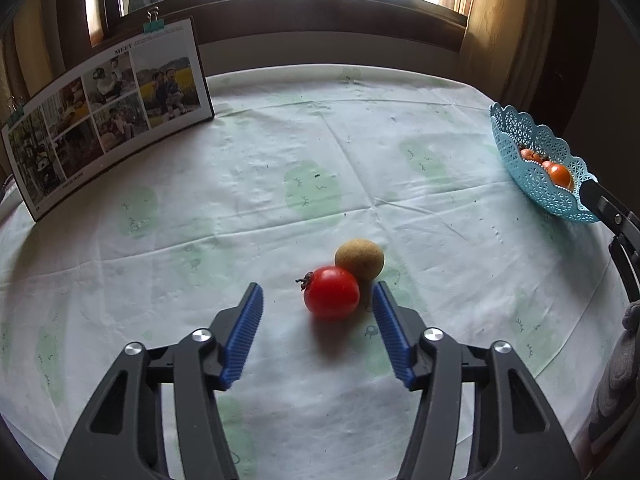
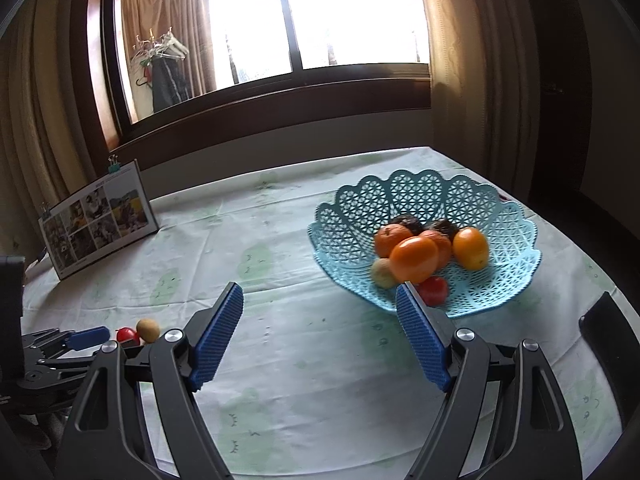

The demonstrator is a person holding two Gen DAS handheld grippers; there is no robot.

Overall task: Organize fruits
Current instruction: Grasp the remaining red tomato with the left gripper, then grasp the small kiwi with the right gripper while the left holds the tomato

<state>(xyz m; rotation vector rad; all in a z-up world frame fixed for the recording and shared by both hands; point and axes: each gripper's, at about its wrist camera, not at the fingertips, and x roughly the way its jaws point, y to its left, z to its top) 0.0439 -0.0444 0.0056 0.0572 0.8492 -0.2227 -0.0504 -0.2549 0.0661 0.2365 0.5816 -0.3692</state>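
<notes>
A red tomato with a dried stem lies on the tablecloth, touching a round brown fruit just behind it. My left gripper is open around the tomato, which sits nearer the right pad; neither blue pad presses on it. The right wrist view shows the same tomato and brown fruit at the far left, beside the left gripper's blue pad. My right gripper is open and empty, just short of the blue lattice basket. The basket holds several oranges, a small tomato and dark fruits.
A clipped photo board leans at the back left of the table, under the window. The basket stands near the table's right edge, with the right gripper's black frame beside it. A dark chair back rises at the right.
</notes>
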